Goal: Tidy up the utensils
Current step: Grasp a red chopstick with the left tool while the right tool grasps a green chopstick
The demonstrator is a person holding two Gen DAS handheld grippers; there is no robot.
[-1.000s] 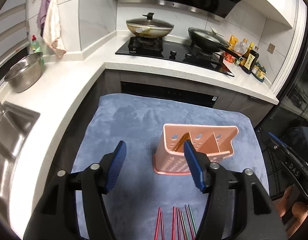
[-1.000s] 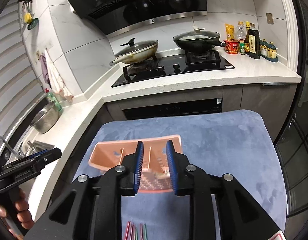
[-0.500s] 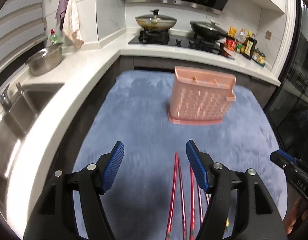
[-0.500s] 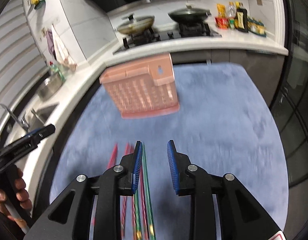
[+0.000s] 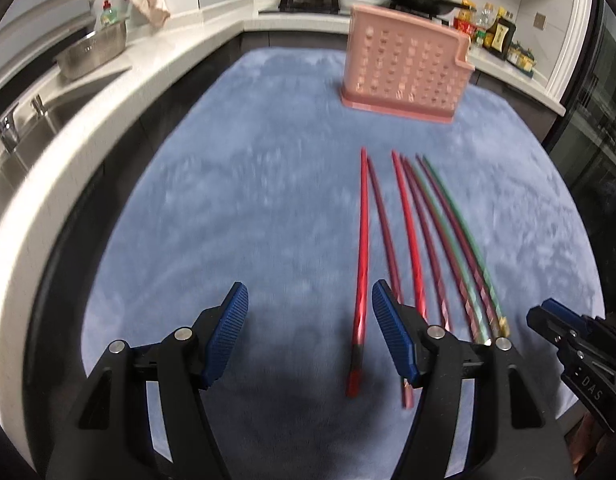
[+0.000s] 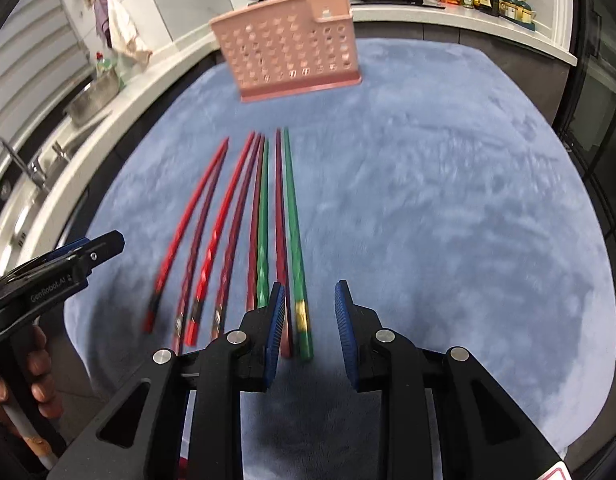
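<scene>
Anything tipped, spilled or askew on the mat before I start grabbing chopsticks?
Nothing stands out. The pink holder stands upright on the blue mat, and the chopsticks lie side by side in front of it, roughly parallel. Both grippers are open and empty.

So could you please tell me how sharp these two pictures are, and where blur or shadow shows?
Left wrist view: chopsticks and blue cloth motion-smeared, gripper sharp, dark shadow beneath it. Right wrist view: chopsticks and pink holder streaked, gripper crisp; fisheye bends the counter edges.
</scene>
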